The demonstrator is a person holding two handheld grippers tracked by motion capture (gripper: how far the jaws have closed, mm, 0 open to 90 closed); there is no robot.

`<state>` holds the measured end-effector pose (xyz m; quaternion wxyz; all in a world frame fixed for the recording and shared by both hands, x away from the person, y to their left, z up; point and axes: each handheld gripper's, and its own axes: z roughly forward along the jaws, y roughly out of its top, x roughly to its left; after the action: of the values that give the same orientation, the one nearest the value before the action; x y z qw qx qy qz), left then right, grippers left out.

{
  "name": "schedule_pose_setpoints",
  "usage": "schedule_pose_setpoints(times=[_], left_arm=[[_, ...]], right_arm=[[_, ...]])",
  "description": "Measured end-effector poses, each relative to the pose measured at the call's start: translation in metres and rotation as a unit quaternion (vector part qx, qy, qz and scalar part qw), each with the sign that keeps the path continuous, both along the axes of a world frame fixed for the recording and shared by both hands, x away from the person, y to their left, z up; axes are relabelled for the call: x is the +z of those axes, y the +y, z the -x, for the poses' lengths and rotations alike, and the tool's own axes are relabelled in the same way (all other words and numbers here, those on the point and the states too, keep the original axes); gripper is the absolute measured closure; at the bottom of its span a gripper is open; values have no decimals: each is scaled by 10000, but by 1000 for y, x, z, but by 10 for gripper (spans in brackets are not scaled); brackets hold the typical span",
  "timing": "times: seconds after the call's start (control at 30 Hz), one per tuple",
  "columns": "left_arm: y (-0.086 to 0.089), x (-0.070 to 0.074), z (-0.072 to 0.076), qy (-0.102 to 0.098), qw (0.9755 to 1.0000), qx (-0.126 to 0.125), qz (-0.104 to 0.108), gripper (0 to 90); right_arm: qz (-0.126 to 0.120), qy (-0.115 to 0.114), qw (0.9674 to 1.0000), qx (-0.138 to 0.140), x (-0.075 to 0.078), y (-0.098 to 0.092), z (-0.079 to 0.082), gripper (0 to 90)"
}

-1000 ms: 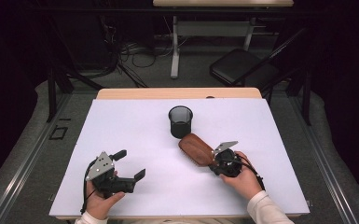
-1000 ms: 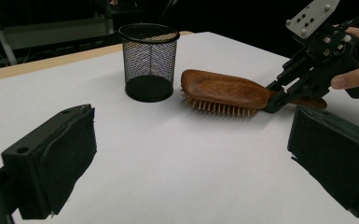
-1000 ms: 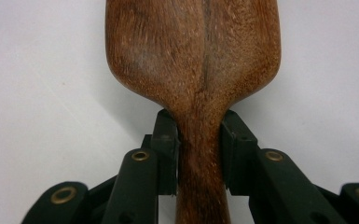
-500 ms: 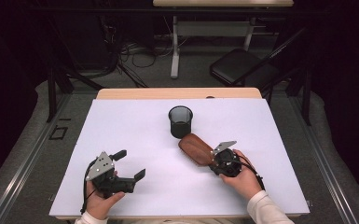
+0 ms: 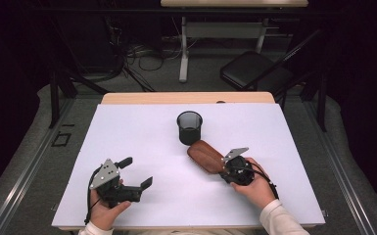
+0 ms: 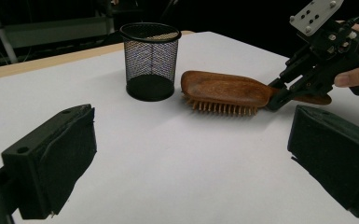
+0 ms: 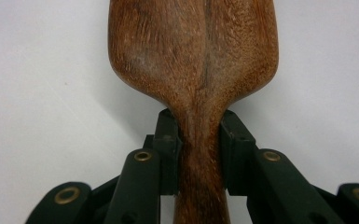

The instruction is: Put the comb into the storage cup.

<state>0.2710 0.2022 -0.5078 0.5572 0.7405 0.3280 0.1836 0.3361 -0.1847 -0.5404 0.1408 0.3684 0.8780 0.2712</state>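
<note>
Surroundings: counter, mesh cup, chair, second table

Counter [image 5: 142, 132] carries a white sheet; a strip of bare wood edge [image 5: 186, 98] shows along its far side. Black wire-mesh cup [image 5: 189, 127] stands upright near the middle of the sheet, open end up, inside dark. Grey carpeted floor [image 5: 24, 161] around the counter. Behind it: black folding chair [image 5: 254, 73] at far right, loose cables [image 5: 137, 54] on the floor at left, and the white leg of another table [image 5: 182, 46].

Left black two-jaw gripper [image 5: 136, 172] held low in left hand [image 5: 105, 211], jaws wide apart; right black two-jaw gripper [image 7: 200, 140] jaws clamped narrow.
</note>
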Motion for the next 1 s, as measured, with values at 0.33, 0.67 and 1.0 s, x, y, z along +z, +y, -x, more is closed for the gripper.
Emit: schedule_pose_setpoints(times=[0.33,0.67,1.0], left_arm=[[1,0,0,30,10000,1,8,11],[1,0,0,31,10000,5,4,11],[2,0,-1,27,10000,42,32,11]], right_arm=[[-99,27,9999,-36,2,-2,1,718],[-178,-19,9998,-28,4,-3,3,718],[-323,-97,9994,-54,8,-5,6,717]])
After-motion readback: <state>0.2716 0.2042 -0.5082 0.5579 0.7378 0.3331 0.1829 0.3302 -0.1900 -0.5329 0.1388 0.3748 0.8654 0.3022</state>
